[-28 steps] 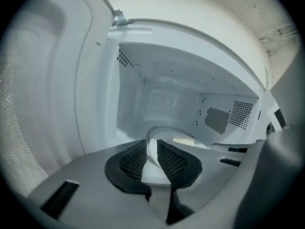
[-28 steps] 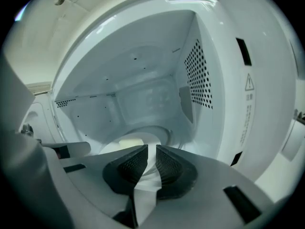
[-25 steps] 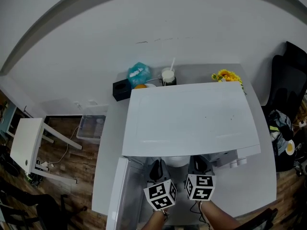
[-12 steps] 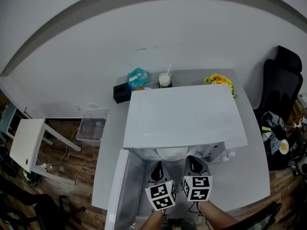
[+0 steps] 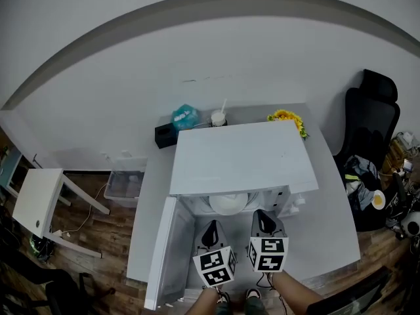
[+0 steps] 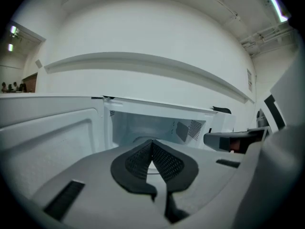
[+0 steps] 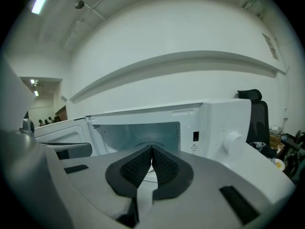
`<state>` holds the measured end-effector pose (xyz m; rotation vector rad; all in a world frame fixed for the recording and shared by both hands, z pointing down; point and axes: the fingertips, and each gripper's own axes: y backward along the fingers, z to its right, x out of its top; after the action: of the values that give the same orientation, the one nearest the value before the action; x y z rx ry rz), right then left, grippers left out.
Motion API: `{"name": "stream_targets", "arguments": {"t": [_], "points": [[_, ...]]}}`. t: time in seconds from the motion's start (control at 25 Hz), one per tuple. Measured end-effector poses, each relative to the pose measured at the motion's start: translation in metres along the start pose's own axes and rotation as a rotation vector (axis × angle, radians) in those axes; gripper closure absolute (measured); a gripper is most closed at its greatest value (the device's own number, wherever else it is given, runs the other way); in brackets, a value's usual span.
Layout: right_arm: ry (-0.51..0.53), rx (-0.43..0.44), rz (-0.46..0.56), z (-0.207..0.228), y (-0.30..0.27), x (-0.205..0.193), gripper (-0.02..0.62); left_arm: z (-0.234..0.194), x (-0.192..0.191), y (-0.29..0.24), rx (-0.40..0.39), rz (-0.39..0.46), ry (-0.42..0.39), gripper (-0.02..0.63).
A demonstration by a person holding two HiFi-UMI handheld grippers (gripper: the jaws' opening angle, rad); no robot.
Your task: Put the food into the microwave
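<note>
The white microwave [image 5: 239, 156] stands on a grey table [image 5: 154, 202] with its door [image 5: 169, 254] swung open to the left. A white dish [image 5: 228, 203] sits inside the cavity, just under the top's front edge. My left gripper [image 5: 211, 230] and right gripper [image 5: 262, 220] hover side by side in front of the opening, clear of the dish. In the left gripper view the left gripper [image 6: 152, 142] is shut with nothing in it and faces the cavity [image 6: 157, 125]. The right gripper [image 7: 152, 150] is also shut and empty, with the control knob [image 7: 232, 140] to its right.
Behind the microwave are a black box [image 5: 165, 136], a blue bag [image 5: 184, 117], a cup with a straw [image 5: 218, 118] and yellow flowers [image 5: 285, 117]. A black chair [image 5: 371, 117] stands at the right. A small white table [image 5: 36, 199] and a plastic bin [image 5: 125, 182] stand on the floor at the left.
Both grippers have drawn back out of the microwave's mouth toward me and risen. The white dish stays inside the cavity, and more of it now shows.
</note>
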<state>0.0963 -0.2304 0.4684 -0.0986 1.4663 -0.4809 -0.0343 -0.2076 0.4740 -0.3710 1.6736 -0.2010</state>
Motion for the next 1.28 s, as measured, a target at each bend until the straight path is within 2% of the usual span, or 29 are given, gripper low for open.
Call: {"name": "stream_targets", "arguments": {"t": [0.24,0.6,0.72,0.88,1.28], "points": [[0.008,-0.013,0.012,-0.006,0.038,0.008,0.578,0.018,0.012,0.037,-0.060,0.019,-0.004,0.603],[0.012,0.034,0.090,-0.033,0.084,0.025,0.578,0.028,0.033,0.089,-0.113,0.063,-0.032,0.603],[-0.006,0.045,0.113,-0.037,0.095,0.028,0.578,0.027,0.036,0.102,-0.118,0.072,-0.033,0.603],[-0.001,0.059,0.090,-0.047,0.100,0.018,0.578,0.019,0.031,0.113,-0.107,0.064,-0.026,0.603],[0.010,0.081,0.070,-0.056,0.101,0.010,0.578,0.014,0.033,0.114,-0.103,0.059,-0.043,0.603]]}}
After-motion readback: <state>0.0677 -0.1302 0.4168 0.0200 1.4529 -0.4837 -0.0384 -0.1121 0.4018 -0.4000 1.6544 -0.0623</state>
